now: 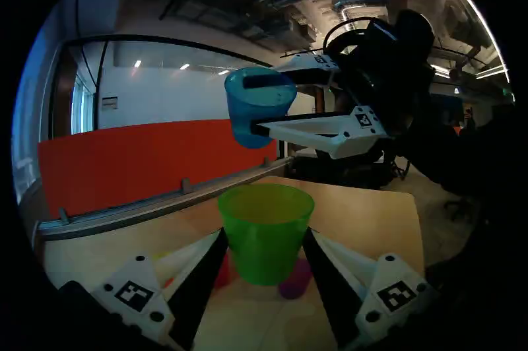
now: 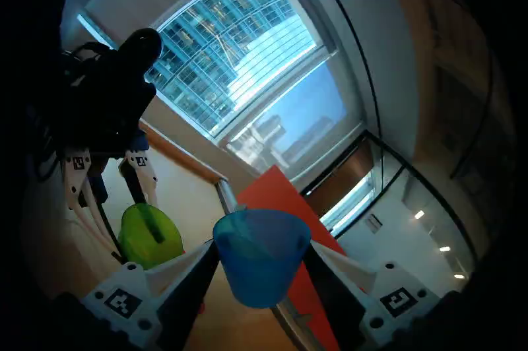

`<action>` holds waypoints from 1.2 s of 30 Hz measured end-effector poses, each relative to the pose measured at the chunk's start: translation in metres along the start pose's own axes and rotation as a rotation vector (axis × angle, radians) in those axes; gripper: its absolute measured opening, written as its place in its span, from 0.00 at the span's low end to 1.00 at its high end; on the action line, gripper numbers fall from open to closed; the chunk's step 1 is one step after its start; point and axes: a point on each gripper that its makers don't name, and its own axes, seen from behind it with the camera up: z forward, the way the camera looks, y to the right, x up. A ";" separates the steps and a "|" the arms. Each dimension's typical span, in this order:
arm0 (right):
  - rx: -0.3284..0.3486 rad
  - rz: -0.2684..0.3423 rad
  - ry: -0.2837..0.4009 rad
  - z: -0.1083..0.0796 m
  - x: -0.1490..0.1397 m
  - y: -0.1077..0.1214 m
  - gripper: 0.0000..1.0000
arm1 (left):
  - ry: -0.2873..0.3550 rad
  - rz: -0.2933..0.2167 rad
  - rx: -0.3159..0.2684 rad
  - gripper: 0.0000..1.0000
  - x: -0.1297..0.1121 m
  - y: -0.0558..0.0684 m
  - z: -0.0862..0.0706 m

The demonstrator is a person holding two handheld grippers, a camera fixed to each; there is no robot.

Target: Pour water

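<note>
In the left gripper view my left gripper point(image 1: 265, 245) is shut on a green cup point(image 1: 265, 232), held upright above the wooden table point(image 1: 369, 219). Above it a blue cup point(image 1: 257, 105) hangs tilted on its side, gripped by the right gripper point(image 1: 270, 103) that reaches in from the right. In the right gripper view that blue cup point(image 2: 261, 255) sits between my right gripper's point(image 2: 262, 265) fingers, which are shut on it. The green cup point(image 2: 150, 237) lies lower left there, held by the left gripper point(image 2: 135, 216).
A pink cup point(image 1: 223, 272) and a purple cup point(image 1: 295, 281) stand on the table behind the green cup. An orange wall panel point(image 1: 132, 166) and a metal rail point(image 1: 165, 202) border the table's far side. Large windows point(image 2: 244, 67) fill the room's wall.
</note>
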 end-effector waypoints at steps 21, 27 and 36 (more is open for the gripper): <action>-0.026 -0.202 -0.005 0.006 0.009 0.010 0.89 | 0.009 0.000 -0.019 0.80 0.003 0.008 0.006; -0.034 -0.241 -0.007 0.005 0.008 0.013 0.89 | 0.010 -0.002 -0.023 0.80 0.003 0.009 0.007; -0.055 -0.285 -0.010 0.005 0.007 0.018 0.89 | 0.005 0.003 -0.030 0.80 0.002 0.011 0.007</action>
